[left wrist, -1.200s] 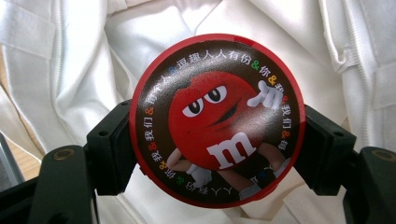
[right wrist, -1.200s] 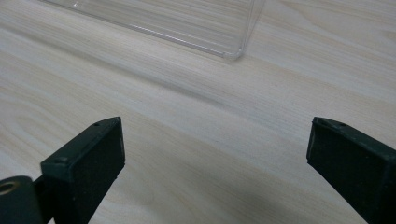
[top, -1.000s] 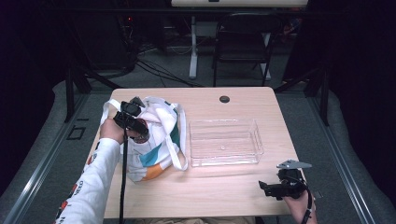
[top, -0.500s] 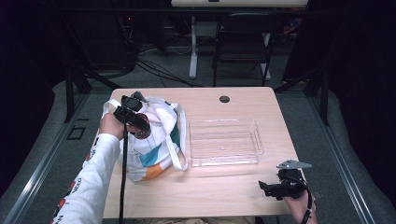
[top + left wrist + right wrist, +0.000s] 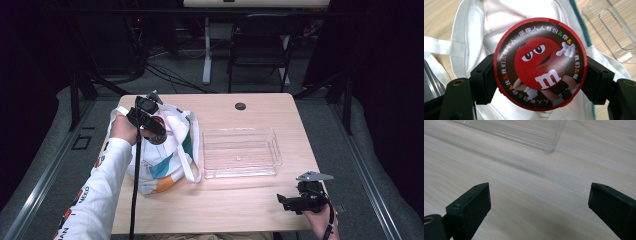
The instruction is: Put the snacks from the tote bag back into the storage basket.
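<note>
M&M's tin (image 5: pixel 540 63), round, red rim, the red candy character printed on its lid: clamped across its width between the 2 jaws of my left gripper (image 5: pixel 150 121), lid facing the gripper camera. It hangs directly over the open mouth of the white tote bag (image 5: pixel 172 150), whose pale lining lies just beneath the jaws.

Change against the high view of 1 second ago: my left hand (image 5: pixel 121 131) has drifted slightly toward the far edge of the table (image 5: pixel 225 210), with the forearm stretched out more; the tin has not travelled toward the tray. The bag, with its teal and orange panels, lies as it did, strap trailing toward me.

Clear plastic tray (image 5: pixel 241 152): to the right of my left gripper, just beside the bag, nothing in it that I can see. One corner shows ahead of my right gripper (image 5: pixel 292 202).

Right gripper: jaws spread wide, holding nothing, low over bare wood near my edge of the table. No movement there across the last second.

Reading: the tin looks freshly lifted from the bag and the carry has barely begun. I judge the tray to be its likely destination, so the next call is a sideways sweep to my right while the grip holds on that smooth rim. Slip risk seems real, since the jaws bear on a curved, glossy edge.
</note>
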Demonstrator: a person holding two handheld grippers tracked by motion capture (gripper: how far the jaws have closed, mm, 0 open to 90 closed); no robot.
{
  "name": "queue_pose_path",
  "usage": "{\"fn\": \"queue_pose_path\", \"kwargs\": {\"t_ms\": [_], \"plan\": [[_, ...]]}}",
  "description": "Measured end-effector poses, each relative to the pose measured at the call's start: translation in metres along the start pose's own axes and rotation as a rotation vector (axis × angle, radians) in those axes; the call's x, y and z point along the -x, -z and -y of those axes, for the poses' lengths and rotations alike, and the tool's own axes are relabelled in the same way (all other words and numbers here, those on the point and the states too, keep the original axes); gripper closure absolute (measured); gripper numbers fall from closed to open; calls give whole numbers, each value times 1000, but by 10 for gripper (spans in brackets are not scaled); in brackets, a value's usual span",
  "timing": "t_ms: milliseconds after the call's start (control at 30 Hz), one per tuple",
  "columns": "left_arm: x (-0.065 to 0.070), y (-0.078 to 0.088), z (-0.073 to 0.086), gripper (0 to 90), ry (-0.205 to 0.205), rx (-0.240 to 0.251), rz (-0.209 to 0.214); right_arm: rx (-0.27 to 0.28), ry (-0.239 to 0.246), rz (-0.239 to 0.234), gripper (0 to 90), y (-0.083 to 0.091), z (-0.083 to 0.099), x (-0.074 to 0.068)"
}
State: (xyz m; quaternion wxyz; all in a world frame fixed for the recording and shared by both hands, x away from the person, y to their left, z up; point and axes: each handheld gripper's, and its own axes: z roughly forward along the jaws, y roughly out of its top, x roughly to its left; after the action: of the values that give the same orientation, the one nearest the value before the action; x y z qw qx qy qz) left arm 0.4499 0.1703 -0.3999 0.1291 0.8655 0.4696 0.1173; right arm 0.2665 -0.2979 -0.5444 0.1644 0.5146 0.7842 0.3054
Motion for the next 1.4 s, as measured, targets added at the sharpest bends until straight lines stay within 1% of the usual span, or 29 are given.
{"fn": "queue_pose_path", "kwargs": {"t_ms": [100,133,333,367,500,633,833,900,1067,1167,1200,1267,1400], "plan": [[4,2,-3,255,-4,2,3,0,0,-2,42,0,0,0],[5,2,-4,255,-13,0,4,0,1,-2,42,0,0,0],[13,6,-11,255,-32,11,8,0,1,1,42,0,0,0],[14,7,-12,255,-41,11,6,-1,1,1,42,0,0,0],[20,9,-16,255,-57,11,9,-3,4,0,42,0,0,0],[26,13,-21,255,-71,22,14,-1,4,-3,42,0,0,0],[40,16,-28,255,-113,36,27,-3,4,1,42,0,0,0],[45,16,-31,255,-120,41,32,-4,4,0,42,0,0,0],[59,16,-37,255,-157,40,43,-3,5,0,42,0,0,0],[66,15,-41,255,-174,44,48,-3,5,-4,42,0,0,0],[68,14,-43,255,-187,37,52,-4,5,-4,42,0,0,0],[74,12,-45,255,-199,37,53,-4,7,-5,42,0,0,0],[84,7,-50,255,-217,33,65,-4,8,-3,42,0,0,0]]}}
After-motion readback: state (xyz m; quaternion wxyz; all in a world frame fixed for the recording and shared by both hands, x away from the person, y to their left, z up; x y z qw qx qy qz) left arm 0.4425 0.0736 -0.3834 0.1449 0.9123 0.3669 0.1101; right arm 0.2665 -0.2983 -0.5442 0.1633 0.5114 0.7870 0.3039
